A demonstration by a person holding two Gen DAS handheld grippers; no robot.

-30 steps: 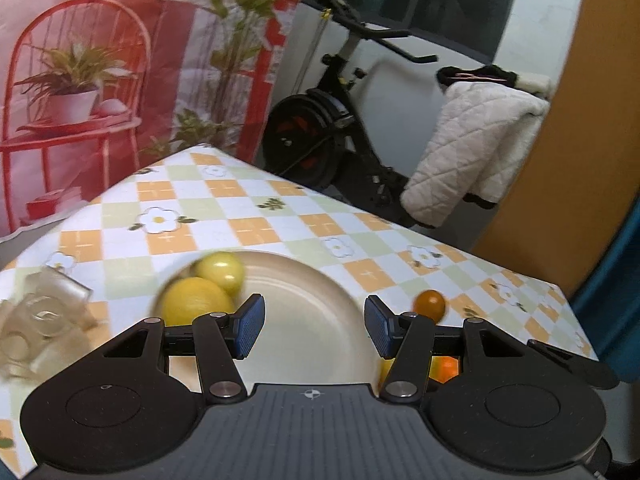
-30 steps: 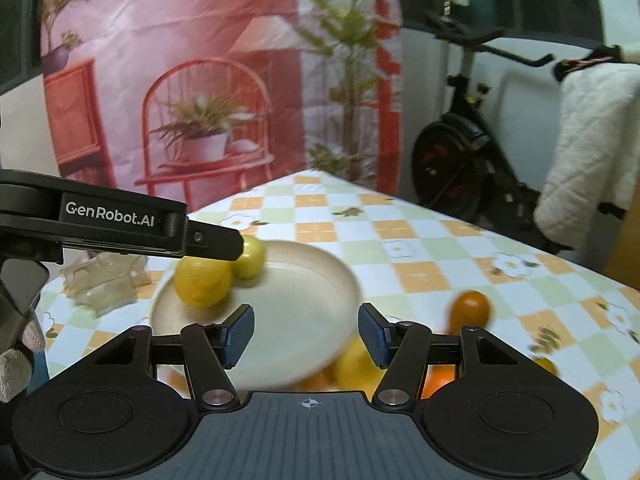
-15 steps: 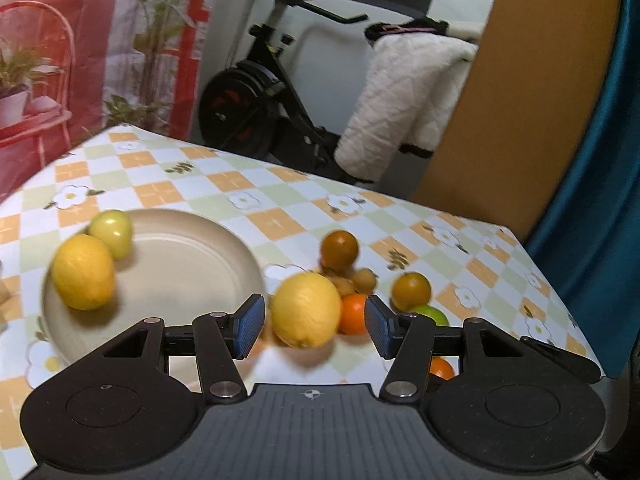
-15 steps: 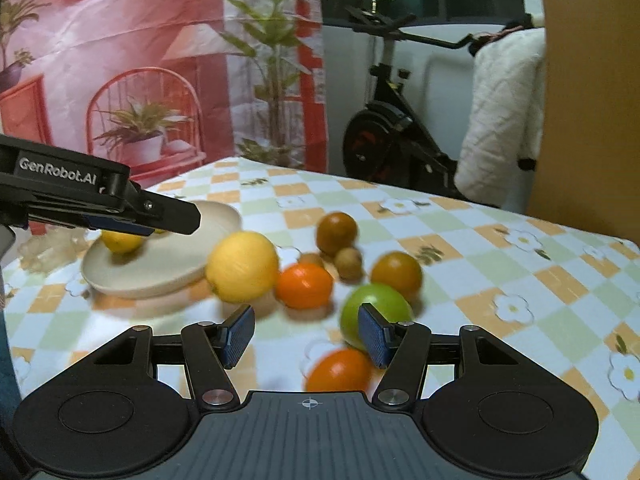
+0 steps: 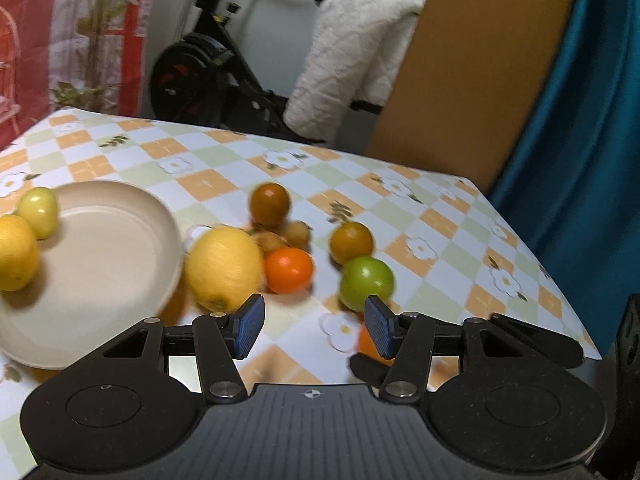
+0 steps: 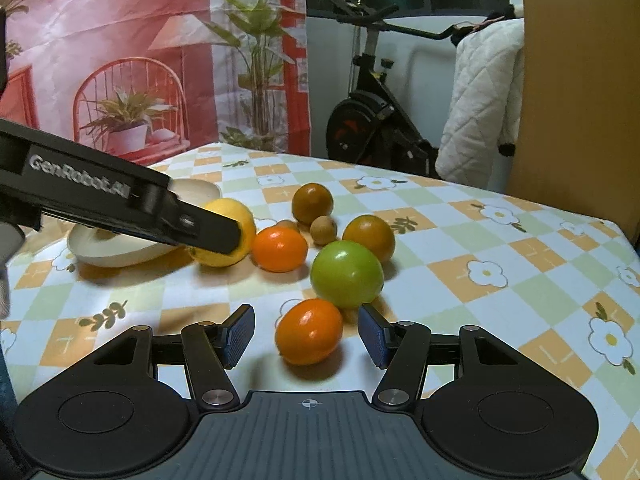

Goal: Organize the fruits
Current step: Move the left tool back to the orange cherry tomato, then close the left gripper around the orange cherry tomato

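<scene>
A cream plate (image 5: pixel 120 240) at the left holds a lemon (image 5: pixel 14 254) and a small yellow-green fruit (image 5: pixel 38 210). Right of it lie a large lemon (image 5: pixel 224 268), an orange (image 5: pixel 289 270), a green fruit (image 5: pixel 366 283) and two brownish fruits (image 5: pixel 270 204) (image 5: pixel 351 242). My left gripper (image 5: pixel 312 328) hangs open and empty in front of them. In the right wrist view, my right gripper (image 6: pixel 306 334) stands open around a second orange (image 6: pixel 309 331), with gaps at both pads. The green fruit (image 6: pixel 346 273) sits just beyond it. The left gripper's finger (image 6: pixel 216 236) covers part of the large lemon (image 6: pixel 240 216).
A small brown kiwi (image 6: pixel 323 230) lies among the fruit. The checked tablecloth (image 6: pixel 500 280) runs to the table's right edge (image 5: pixel 552 280). An exercise bike (image 6: pixel 376 120), a white quilted jacket (image 6: pixel 484 112) and a wooden panel (image 5: pixel 480 80) stand behind the table.
Both views have swung right, from the plate to the loose fruit. The right gripper has come down so an orange now sits between its fingers. Neither gripper's opening has changed.
</scene>
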